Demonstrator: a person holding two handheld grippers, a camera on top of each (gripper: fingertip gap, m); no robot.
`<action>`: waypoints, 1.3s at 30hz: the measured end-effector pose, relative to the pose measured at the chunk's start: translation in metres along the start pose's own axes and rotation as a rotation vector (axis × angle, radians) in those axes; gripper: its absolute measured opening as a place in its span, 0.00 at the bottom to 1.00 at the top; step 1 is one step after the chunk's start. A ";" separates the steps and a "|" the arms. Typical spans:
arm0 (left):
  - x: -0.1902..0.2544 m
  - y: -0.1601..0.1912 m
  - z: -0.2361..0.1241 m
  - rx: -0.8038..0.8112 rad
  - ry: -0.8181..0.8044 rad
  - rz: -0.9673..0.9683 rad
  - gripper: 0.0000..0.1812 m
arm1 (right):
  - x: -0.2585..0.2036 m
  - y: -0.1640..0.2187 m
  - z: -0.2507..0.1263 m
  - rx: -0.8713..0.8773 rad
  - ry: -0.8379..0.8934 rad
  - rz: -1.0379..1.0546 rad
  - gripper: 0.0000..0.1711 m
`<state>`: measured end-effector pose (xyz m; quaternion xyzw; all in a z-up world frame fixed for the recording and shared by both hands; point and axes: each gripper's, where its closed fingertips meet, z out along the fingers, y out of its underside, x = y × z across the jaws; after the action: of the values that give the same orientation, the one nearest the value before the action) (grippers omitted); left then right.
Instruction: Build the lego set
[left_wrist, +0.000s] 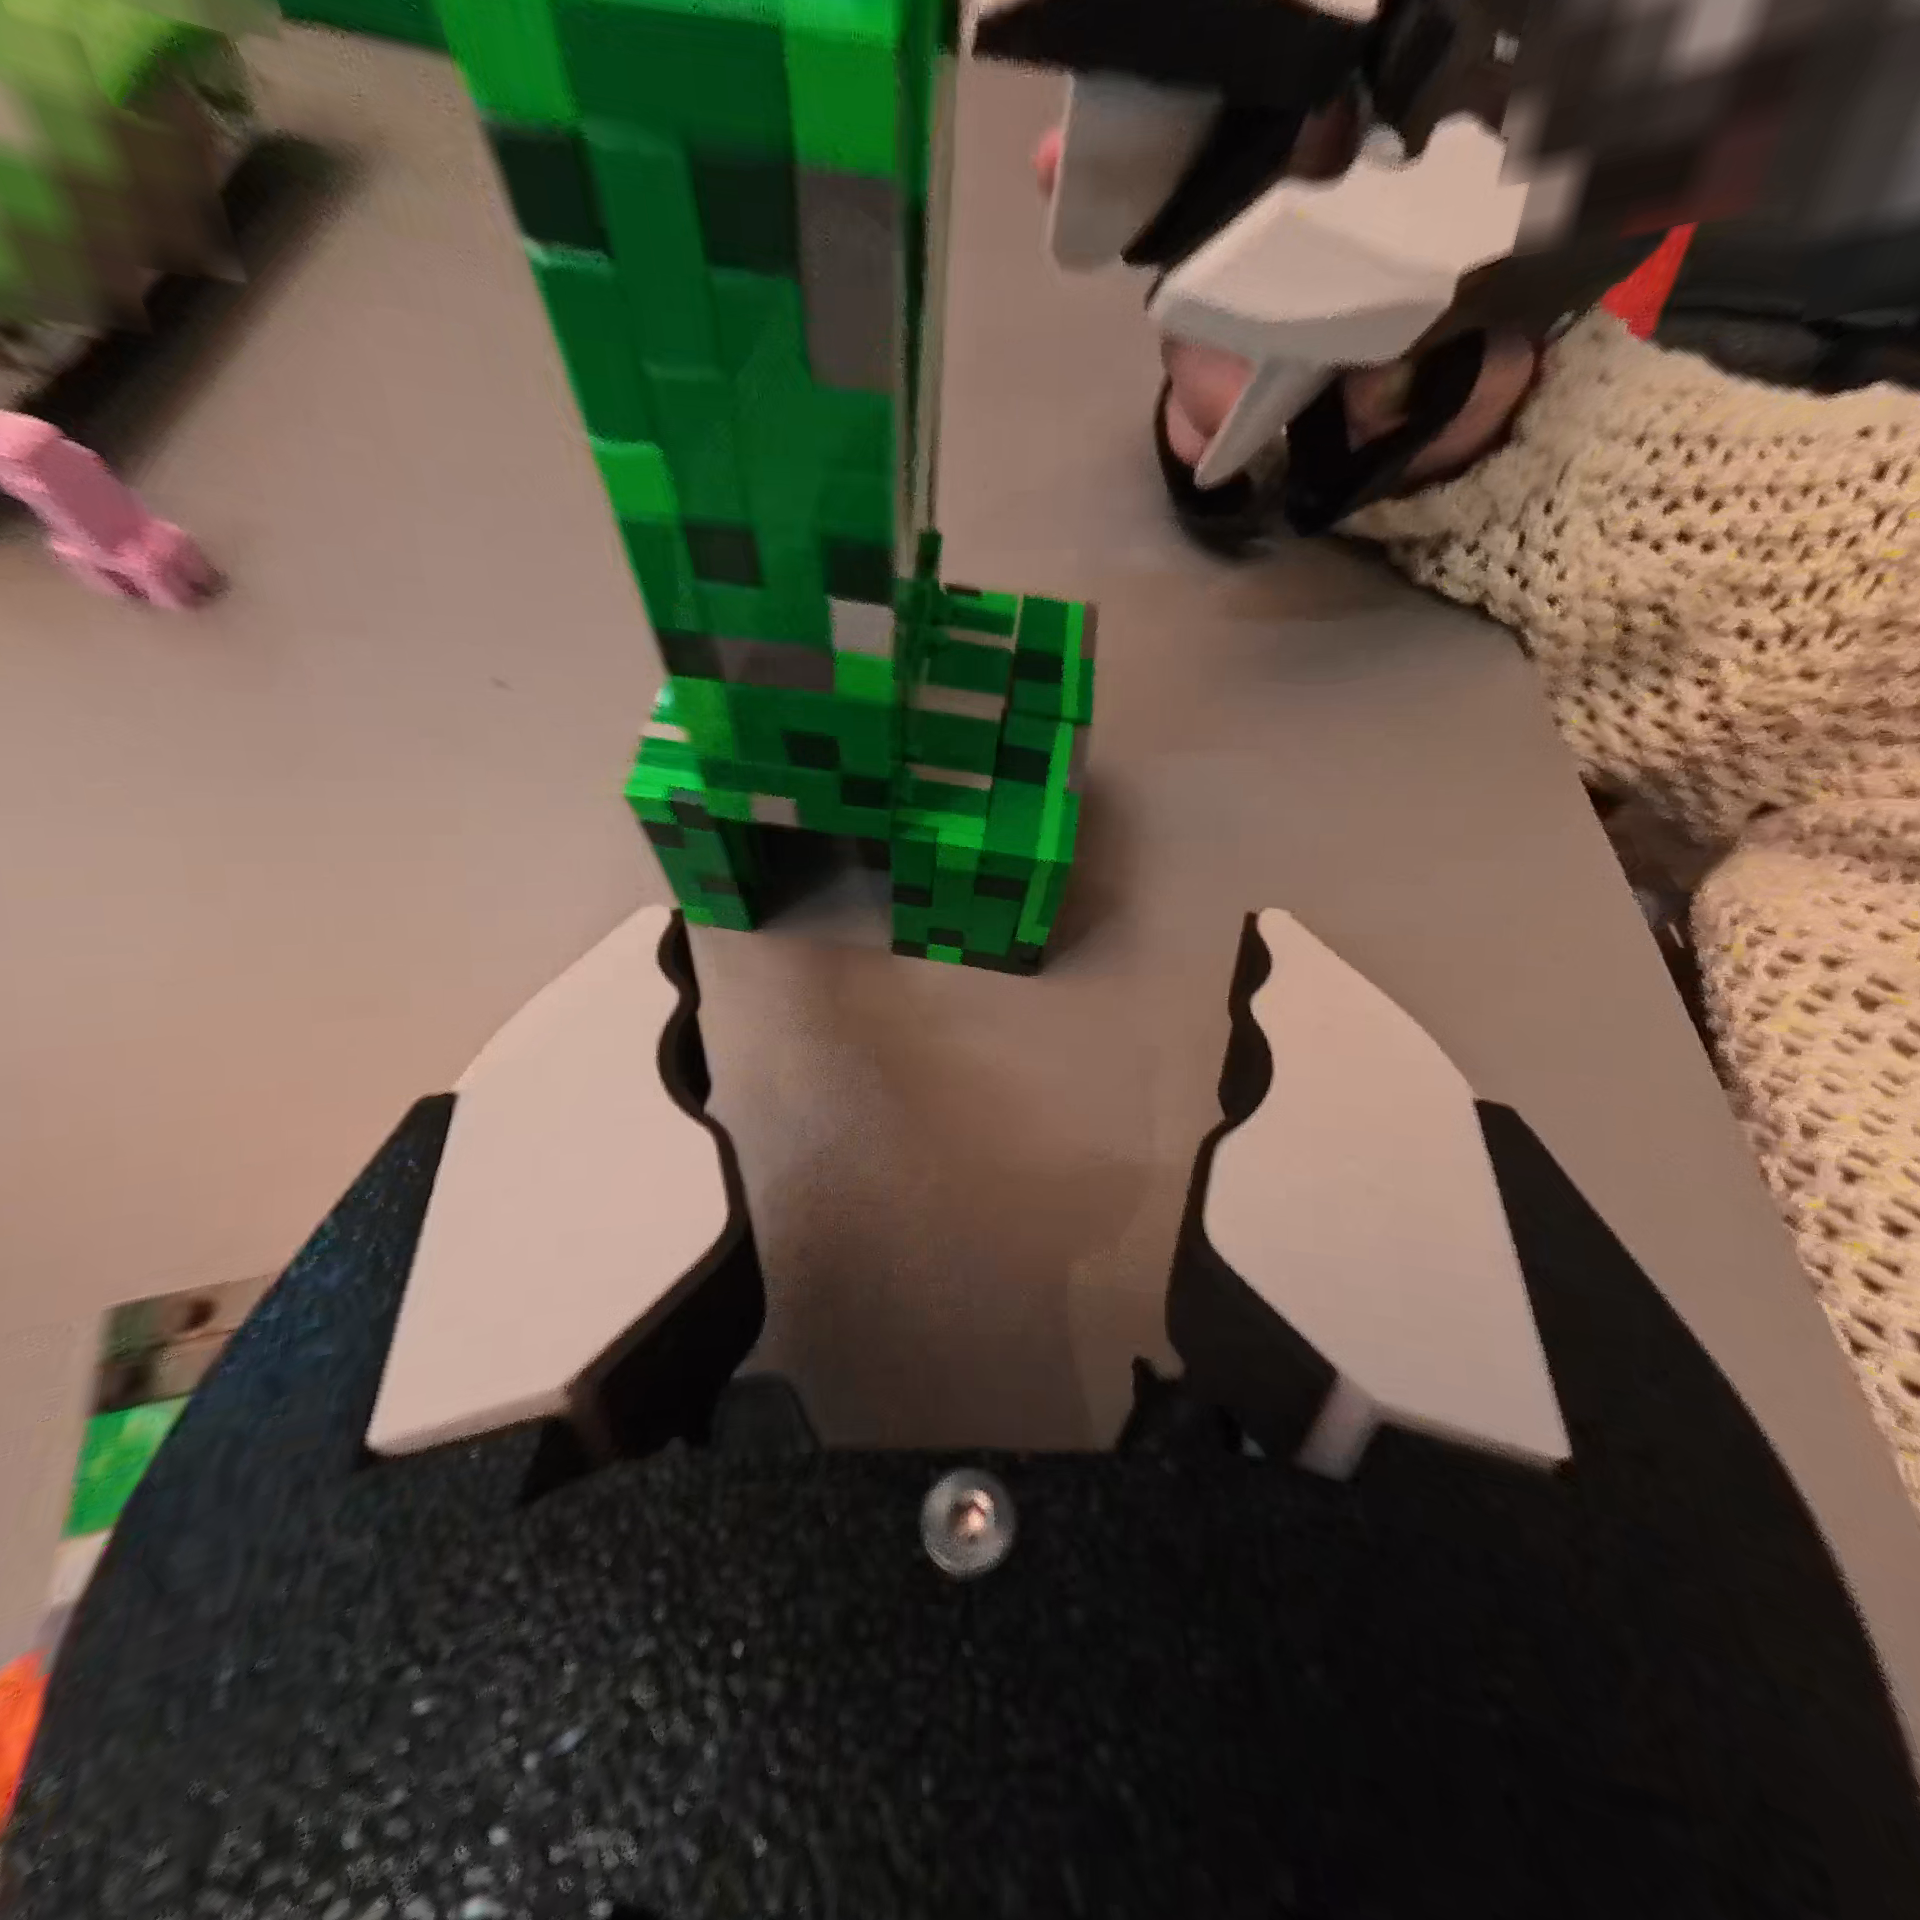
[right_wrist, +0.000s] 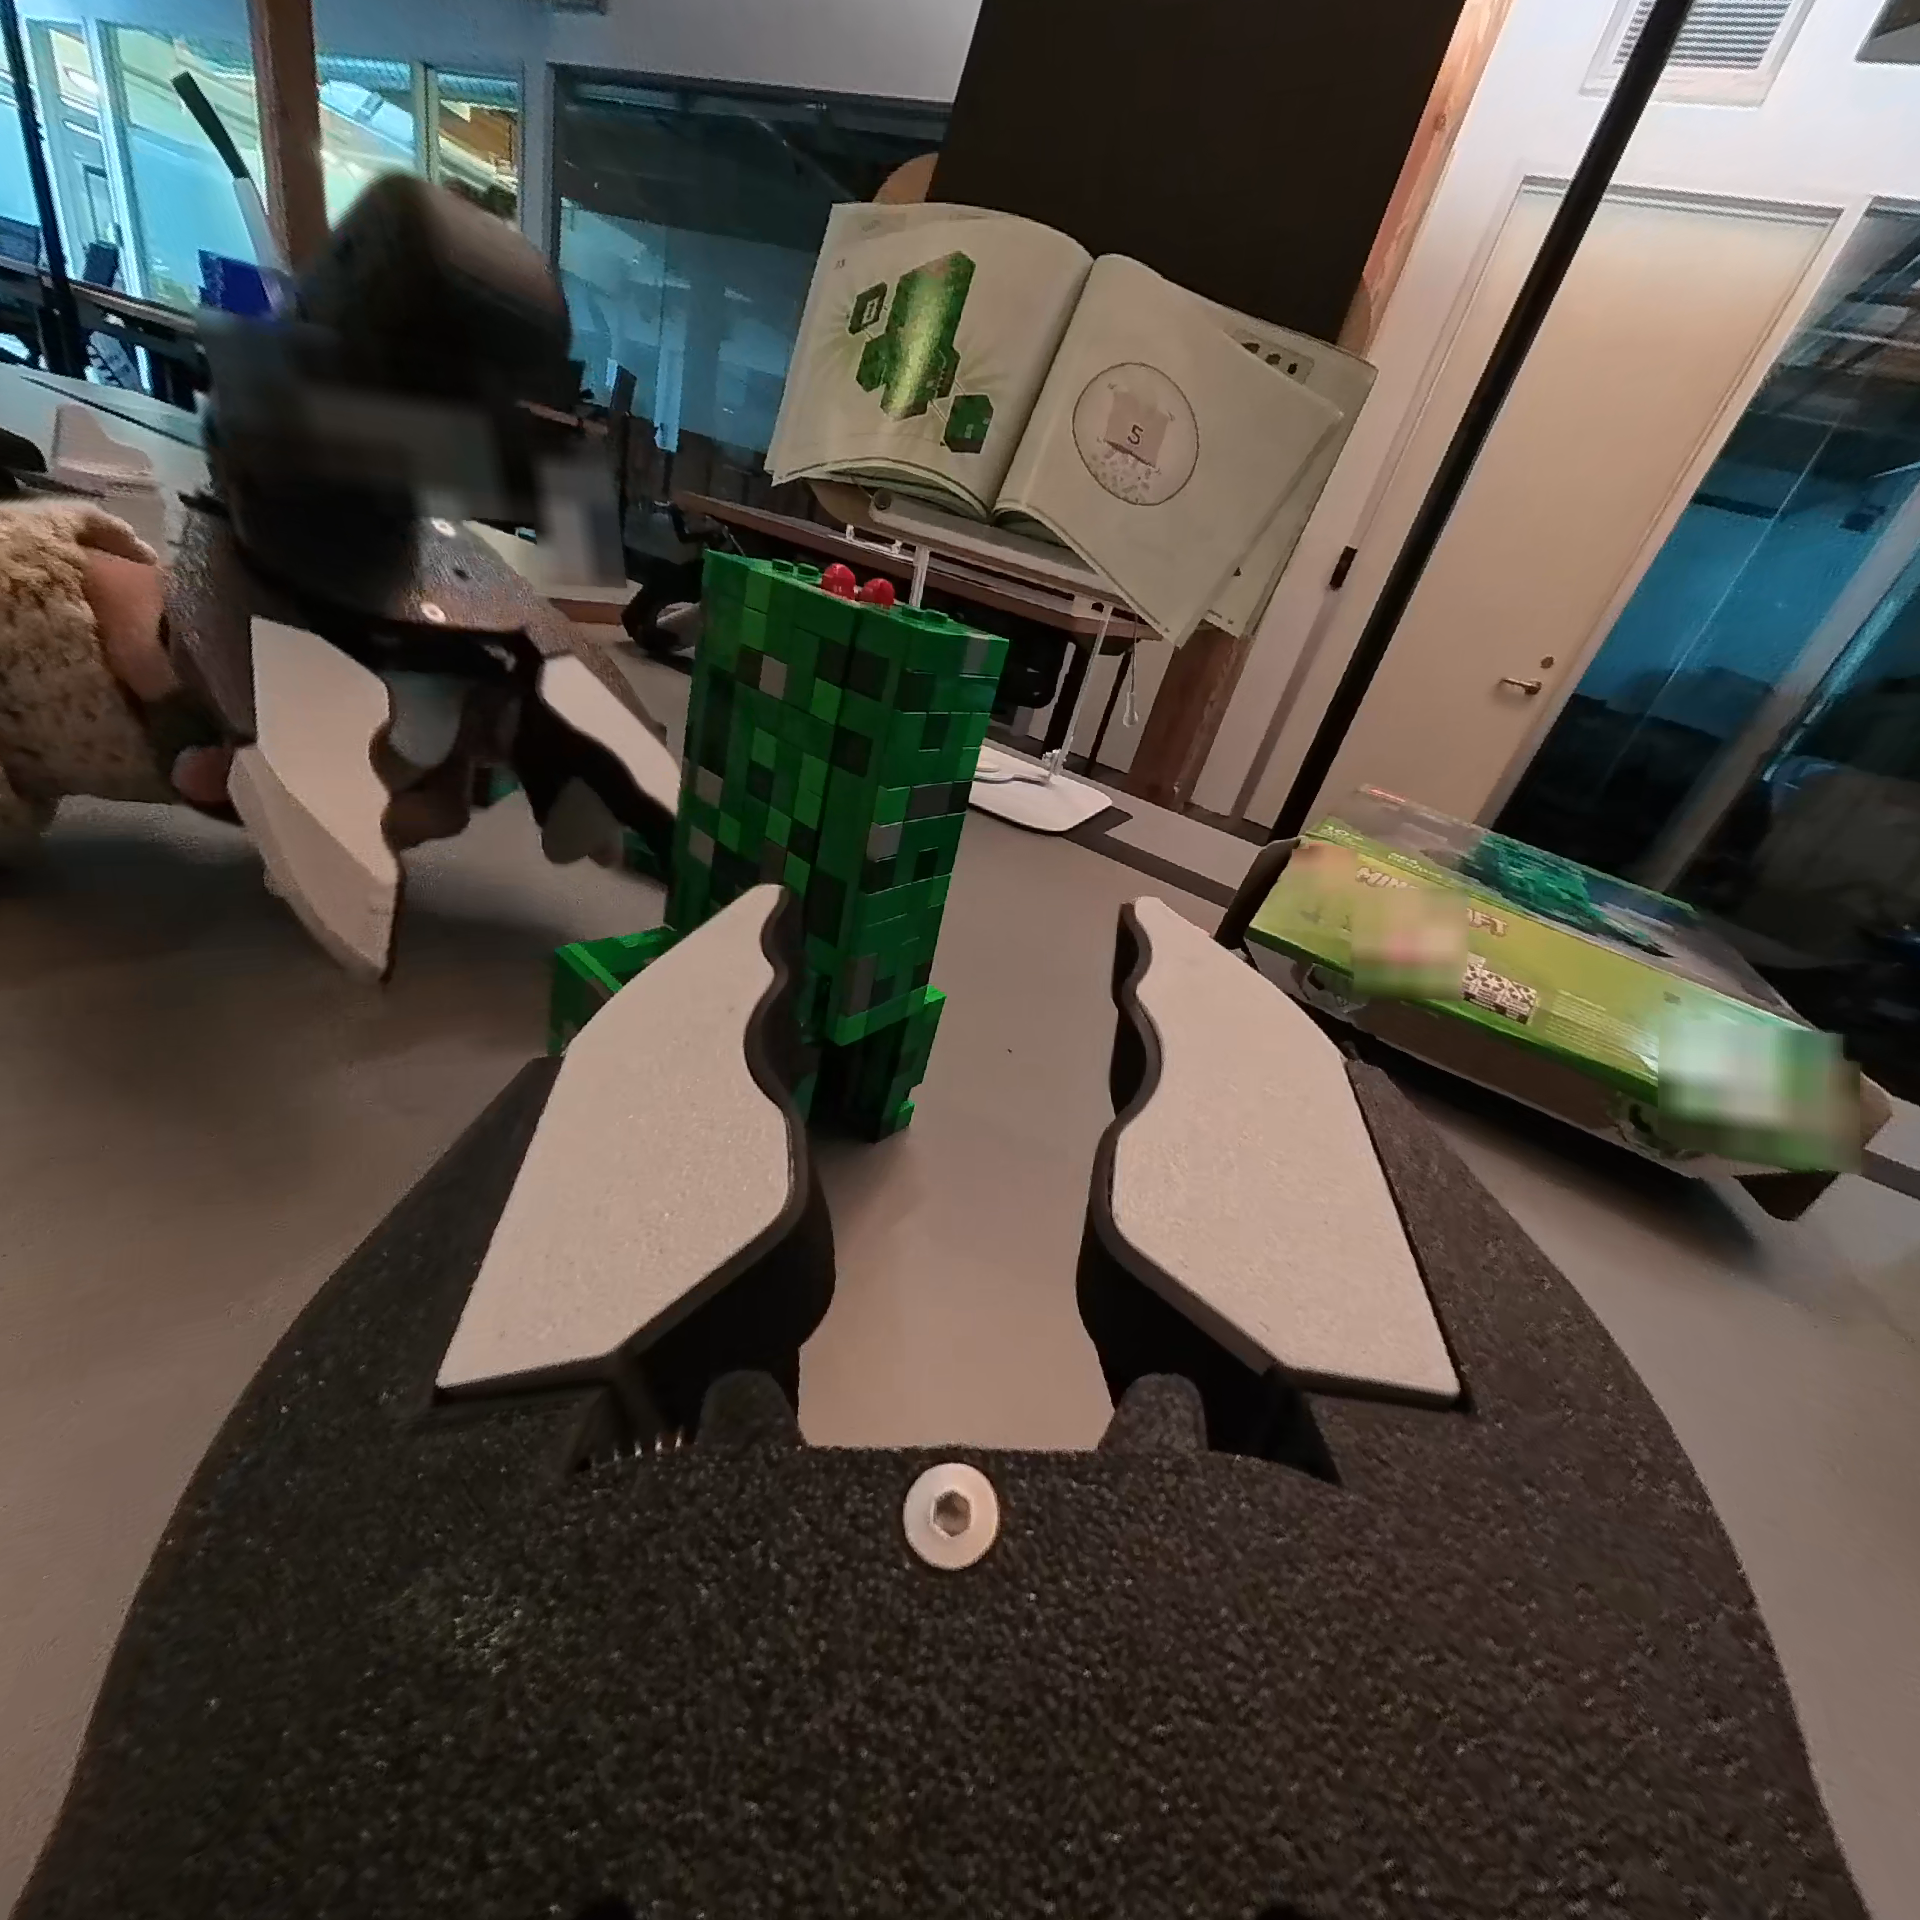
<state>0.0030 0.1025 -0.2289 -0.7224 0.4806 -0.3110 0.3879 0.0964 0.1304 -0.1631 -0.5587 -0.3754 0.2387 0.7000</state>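
A tall green pixel-patterned lego figure (left_wrist: 779, 520) stands upright on the grey table (left_wrist: 312, 831) on blocky feet. In the right wrist view the figure (right_wrist: 831, 810) has two red studs (right_wrist: 860, 588) on its top. My left gripper (left_wrist: 961, 935) is open and empty, just in front of the figure's feet. My right gripper (right_wrist: 951, 914) is open and empty, close to the figure's lower body; its left finger overlaps the feet. The other gripper (right_wrist: 416, 821) shows open to the left of the figure. In the left wrist view the right gripper (left_wrist: 1195, 301) shows at the upper right.
An open instruction booklet (right_wrist: 1039, 395) stands on a white holder behind the figure. The green set box (right_wrist: 1538, 987) lies at the right. A pink piece (left_wrist: 104, 520) lies at the left. A cream knitted sleeve (left_wrist: 1662, 675) runs along the table's right edge.
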 end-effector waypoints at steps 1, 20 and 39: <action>-0.004 -0.006 -0.005 0.027 -0.028 0.003 0.54 | 0.001 0.000 0.000 -0.003 0.008 0.001 0.33; -0.027 -0.149 -0.154 0.165 -0.576 0.101 0.50 | 0.061 -0.161 0.056 -0.089 0.051 -0.165 0.31; -0.039 -0.105 -0.139 0.115 -0.665 -0.026 0.52 | 0.080 -0.160 0.052 -0.192 -0.001 -0.072 0.33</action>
<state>-0.0774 0.1270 -0.0713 -0.7672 0.3002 -0.0896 0.5597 0.0905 0.1804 0.0160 -0.6091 -0.4169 0.1765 0.6512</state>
